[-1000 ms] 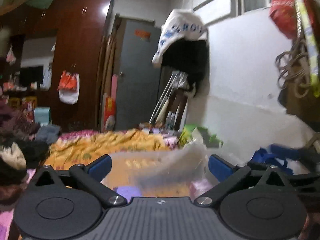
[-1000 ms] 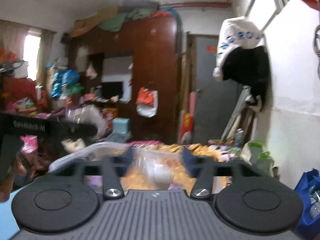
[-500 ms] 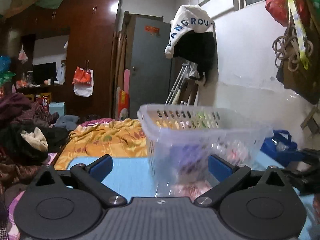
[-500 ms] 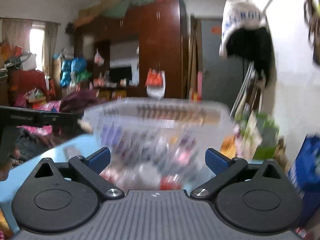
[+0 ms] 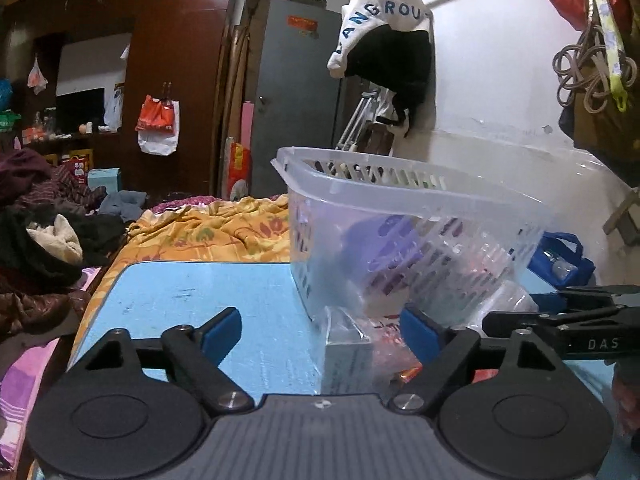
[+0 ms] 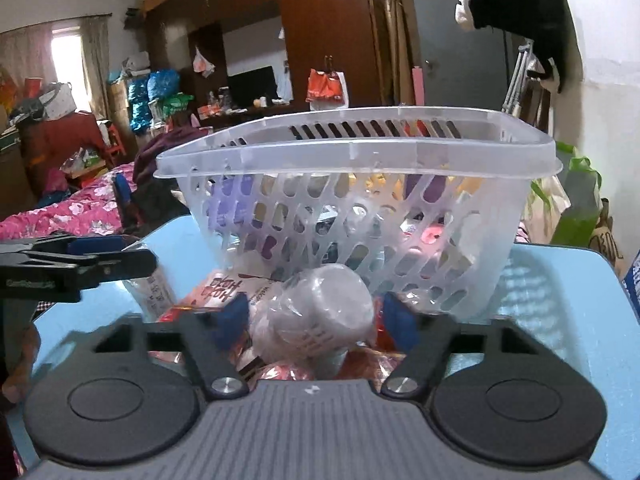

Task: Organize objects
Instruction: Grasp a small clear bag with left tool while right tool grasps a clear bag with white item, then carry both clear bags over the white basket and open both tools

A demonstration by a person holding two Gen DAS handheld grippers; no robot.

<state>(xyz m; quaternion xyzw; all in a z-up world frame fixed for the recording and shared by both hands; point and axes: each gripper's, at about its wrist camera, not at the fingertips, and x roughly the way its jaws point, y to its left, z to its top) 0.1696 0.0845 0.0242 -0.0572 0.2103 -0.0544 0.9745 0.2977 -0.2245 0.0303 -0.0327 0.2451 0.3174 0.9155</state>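
A wrapped plastic cup (image 6: 320,312) lies in front of the clear basket (image 6: 356,156) on the blue table (image 5: 192,296), the right gripper (image 6: 316,318) closing around it after dropping low; the left gripper (image 5: 320,330) narrows over a small box (image 5: 346,354) beside the basket.

Right claw (image 6: 314,318) closing around wrapped white jar (image 6: 320,312), before basket (image 6: 360,160).

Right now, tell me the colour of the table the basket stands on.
Light blue. The table shows best in the left wrist view, beside the basket.
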